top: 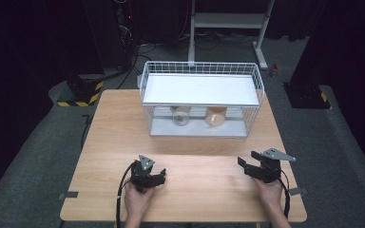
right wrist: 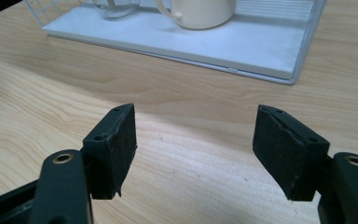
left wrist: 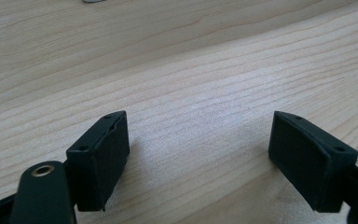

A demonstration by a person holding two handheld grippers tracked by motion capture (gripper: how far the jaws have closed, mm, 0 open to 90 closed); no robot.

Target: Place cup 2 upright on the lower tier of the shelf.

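Left gripper low over table, near front edge, left of centre; jaws spread wide, nothing between, bare wood under them in left gripper view. Held from behind by left hand, cable trailing back off the edge.

Right gripper also low over table, front right, well apart from the left one; jaws wide open too, empty, wood grain between pads in right gripper view. Gripped by right hand, grey plate on top.

Further back, mid-table: white wire rack w/ two levels. Upper shelf flat, white, bare. Lower shelf carries glass at left and cream mug at right, just beside each other, not touching as far as can be told. Mug upright, handle toward the glass in right gripper view; glass cut off at top there, orientation unclear.

Both grippers well short of rack, right one pointed toward its lower shelf. Beyond table: grey floor, white stand legs, dark surroundings.
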